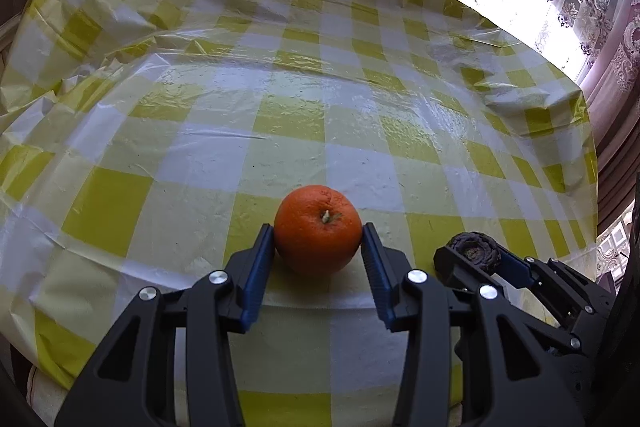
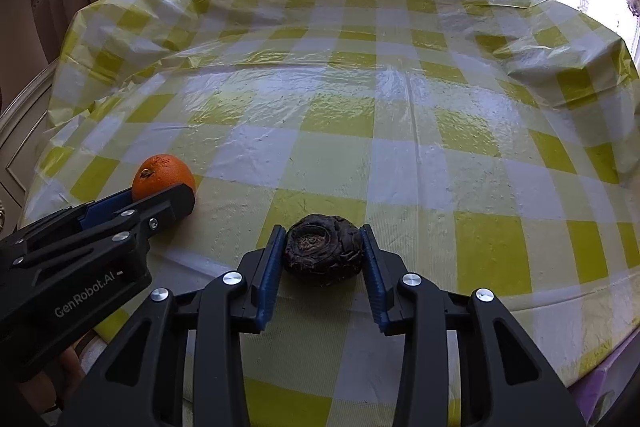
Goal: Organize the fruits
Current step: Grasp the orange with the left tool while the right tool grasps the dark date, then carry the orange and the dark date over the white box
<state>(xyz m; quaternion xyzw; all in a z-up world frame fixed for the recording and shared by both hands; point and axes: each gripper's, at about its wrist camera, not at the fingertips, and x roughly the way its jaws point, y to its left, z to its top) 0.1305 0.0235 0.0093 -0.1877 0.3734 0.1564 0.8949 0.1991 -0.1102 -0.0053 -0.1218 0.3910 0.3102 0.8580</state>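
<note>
With both fruits pinched, L gripper (image 1: 318, 247) on orange (image 1: 318, 229), R gripper (image 2: 323, 251) on dark wrinkled fruit (image 2: 323, 253): soft one could squash.

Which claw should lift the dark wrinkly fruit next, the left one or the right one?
The right claw. Its pads already press both sides of the dark wrinkly fruit on the checked tablecloth. The left claw is busy, shut on the orange.
</note>
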